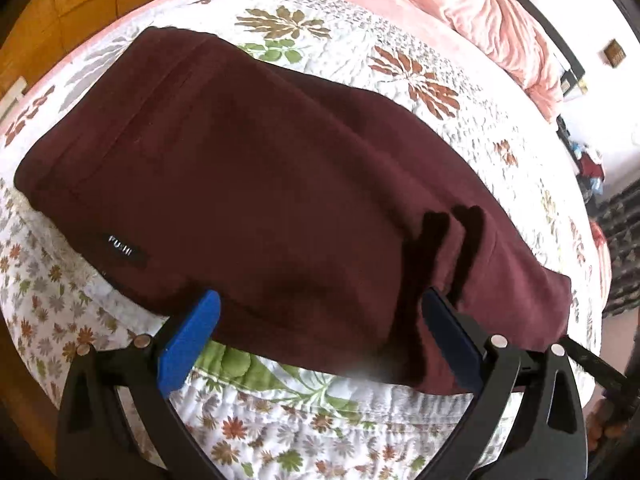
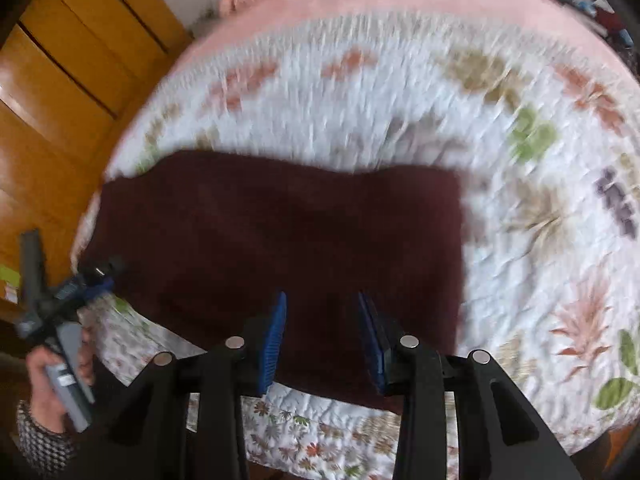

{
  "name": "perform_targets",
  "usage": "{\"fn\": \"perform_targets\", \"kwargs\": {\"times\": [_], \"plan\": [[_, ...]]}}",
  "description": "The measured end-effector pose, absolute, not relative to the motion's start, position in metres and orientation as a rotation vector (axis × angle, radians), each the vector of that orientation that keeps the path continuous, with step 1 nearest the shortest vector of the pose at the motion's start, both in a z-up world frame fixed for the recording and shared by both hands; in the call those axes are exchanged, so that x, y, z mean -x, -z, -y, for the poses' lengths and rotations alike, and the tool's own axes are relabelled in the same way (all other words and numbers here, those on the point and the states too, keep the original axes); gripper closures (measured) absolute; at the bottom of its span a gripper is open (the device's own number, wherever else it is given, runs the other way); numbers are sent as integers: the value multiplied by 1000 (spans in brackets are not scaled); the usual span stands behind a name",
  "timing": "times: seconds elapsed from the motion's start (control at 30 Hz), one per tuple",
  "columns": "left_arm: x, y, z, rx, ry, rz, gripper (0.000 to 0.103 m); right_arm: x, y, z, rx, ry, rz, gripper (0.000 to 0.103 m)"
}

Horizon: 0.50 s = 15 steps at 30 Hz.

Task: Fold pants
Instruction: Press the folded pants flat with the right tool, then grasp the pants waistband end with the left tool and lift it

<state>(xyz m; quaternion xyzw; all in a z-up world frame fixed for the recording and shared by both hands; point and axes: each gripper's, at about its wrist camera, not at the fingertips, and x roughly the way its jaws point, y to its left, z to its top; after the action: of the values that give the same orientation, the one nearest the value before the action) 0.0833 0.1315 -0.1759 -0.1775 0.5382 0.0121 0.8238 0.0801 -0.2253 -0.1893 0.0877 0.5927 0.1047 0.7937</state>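
Dark maroon pants (image 1: 256, 184) lie folded into a flat rectangle on the floral quilt; they also show in the right wrist view (image 2: 288, 232). A small black label (image 1: 120, 251) sits near their left edge. My left gripper (image 1: 320, 312) is open and empty, its blue pads just above the near edge of the pants. My right gripper (image 2: 322, 312) is open and empty over the near edge of the pants. The left gripper (image 2: 86, 280), held in a hand, also shows at the far left of the right wrist view, beside the pants' left end.
The white floral quilt (image 1: 420, 92) covers a bed (image 2: 520, 240) with a pink sheet and a bunched pink blanket (image 1: 492, 12) at the far side. A yellow wooden wardrobe (image 2: 60, 92) stands to the left. Clutter sits on the floor at the right (image 1: 592, 168).
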Motion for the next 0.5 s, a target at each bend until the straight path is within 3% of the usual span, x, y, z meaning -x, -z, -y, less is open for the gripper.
{"fn": "perform_targets", "kwargs": {"times": [0.07,0.1,0.13,0.23,0.3,0.5], "plan": [[-85,175,-124,324,-22,-1152,3,-84,206,220,-174,-187,-1333,63],[-84,170,-124,320,-10,-1142,3,-85,206,219,-179,-192,-1319,51],[-81,165,-127,341,2,-1126,3,-86,204,218,-208,-218,-1320,32],[-73,146,-158,436,-34,-1065,3,-90,189,212,-234,-236,-1306,11],[-65,140,-191,520,-88,-1026,3,-92,180,207,-171,-215,-1289,4],[-47,159,-298,838,-267,-977,3,-97,188,202,-191,-169,-1330,4]]}}
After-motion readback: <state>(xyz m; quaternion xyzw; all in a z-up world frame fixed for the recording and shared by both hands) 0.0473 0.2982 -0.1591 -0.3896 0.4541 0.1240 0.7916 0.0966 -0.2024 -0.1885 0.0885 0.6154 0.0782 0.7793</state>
